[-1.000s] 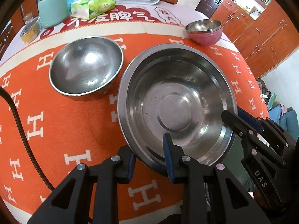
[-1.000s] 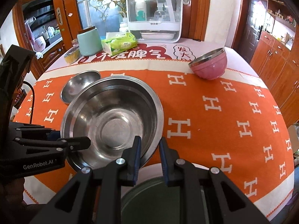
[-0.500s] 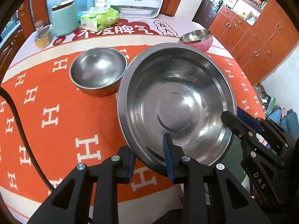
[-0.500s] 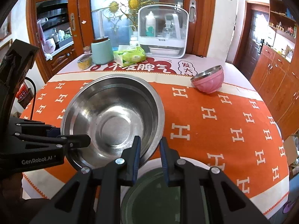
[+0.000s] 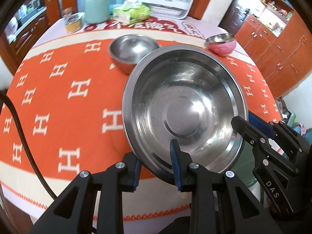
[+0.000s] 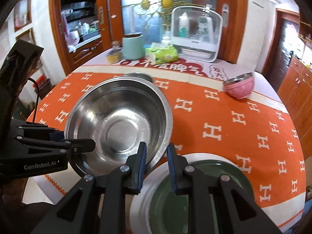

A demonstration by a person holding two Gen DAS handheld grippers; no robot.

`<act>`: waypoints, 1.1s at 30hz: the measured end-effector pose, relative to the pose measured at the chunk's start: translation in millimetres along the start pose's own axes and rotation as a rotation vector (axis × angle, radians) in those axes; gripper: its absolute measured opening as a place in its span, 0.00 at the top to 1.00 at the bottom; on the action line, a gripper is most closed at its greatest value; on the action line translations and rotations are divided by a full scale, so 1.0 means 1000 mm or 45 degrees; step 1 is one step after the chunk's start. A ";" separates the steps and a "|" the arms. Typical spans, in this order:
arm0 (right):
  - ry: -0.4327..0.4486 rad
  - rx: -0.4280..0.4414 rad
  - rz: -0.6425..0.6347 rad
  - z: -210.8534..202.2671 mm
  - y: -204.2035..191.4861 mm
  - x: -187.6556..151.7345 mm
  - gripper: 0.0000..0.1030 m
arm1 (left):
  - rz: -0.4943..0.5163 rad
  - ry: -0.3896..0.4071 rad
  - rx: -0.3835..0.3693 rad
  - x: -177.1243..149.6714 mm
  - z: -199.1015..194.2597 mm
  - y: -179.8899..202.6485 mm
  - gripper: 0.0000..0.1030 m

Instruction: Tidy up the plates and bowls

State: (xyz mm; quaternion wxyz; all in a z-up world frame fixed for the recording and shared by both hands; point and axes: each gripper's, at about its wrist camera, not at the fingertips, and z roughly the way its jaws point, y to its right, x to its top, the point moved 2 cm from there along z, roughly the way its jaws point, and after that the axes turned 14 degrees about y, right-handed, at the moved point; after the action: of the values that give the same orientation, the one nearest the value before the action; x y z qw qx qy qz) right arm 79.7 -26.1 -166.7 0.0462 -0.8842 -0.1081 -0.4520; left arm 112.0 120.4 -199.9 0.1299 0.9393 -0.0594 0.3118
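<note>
A large steel basin [image 5: 185,101] hangs tilted above the orange tablecloth, held by both grippers. My left gripper [image 5: 156,157] is shut on its near rim, one blue pad inside the wall and one outside. My right gripper [image 6: 157,149] is shut on the rim at the other side; in the left wrist view the right gripper [image 5: 243,122] shows at the basin's right edge. A smaller steel bowl [image 5: 132,50] rests on the cloth behind the basin. A pink bowl [image 6: 239,85] with a steel inside sits far right. A green plate [image 6: 195,191] on a white plate lies under my right gripper.
At the table's far side stand a mint canister [image 5: 96,6], a green tissue pack [image 5: 131,13], a white lidded rack [image 6: 195,33] and a small yellow tub [image 5: 73,22]. A black cable [image 5: 21,136] runs along the left. Wooden cabinets [image 5: 273,44] line the right.
The basin has come up off the cloth and toward the near table edge with both grippers still on it. The small steel bowl now looks farther away and partly behind the basin.
</note>
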 end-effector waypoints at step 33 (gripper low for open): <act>-0.275 0.239 -0.103 0.025 -0.037 -0.045 0.73 | -0.211 -0.246 0.174 -0.069 0.013 -0.038 0.67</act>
State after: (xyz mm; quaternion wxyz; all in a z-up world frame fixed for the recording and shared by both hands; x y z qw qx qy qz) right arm 65.5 7.2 -219.0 0.0986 -0.9144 -0.1898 -0.3436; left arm 71.7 155.6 -259.7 0.0845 0.9734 0.0276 0.2113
